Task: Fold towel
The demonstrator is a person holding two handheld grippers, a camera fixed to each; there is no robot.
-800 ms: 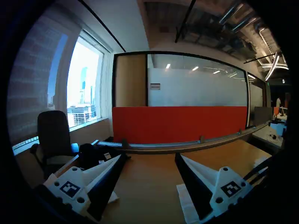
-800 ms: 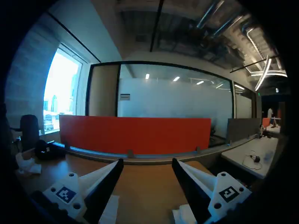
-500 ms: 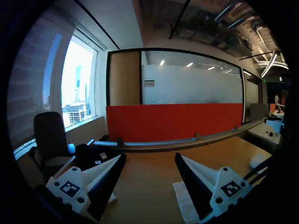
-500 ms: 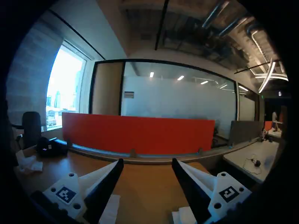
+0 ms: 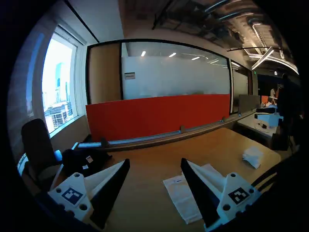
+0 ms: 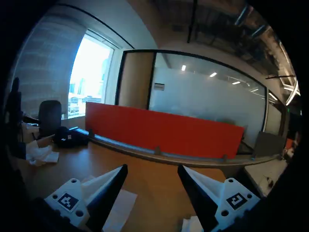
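Observation:
A white towel lies flat on the wooden desk, partly under the right finger of my left gripper. That gripper hovers above the desk, open and holding nothing. In the right gripper view the same flat towel shows between and below the fingers of my right gripper, which is also open and empty. A crumpled white cloth rests near the desk's right end. Another crumpled white cloth sits at the left of the right gripper view.
A red divider panel runs along the desk's far edge. A black bag lies at the desk's left end beside a black office chair. A second desk with cables stands at the right. Large window at left.
Both views have tilted down and swung, the left gripper view rightward and the right one leftward. More of the desk and flat towel shows. Both grippers stay open.

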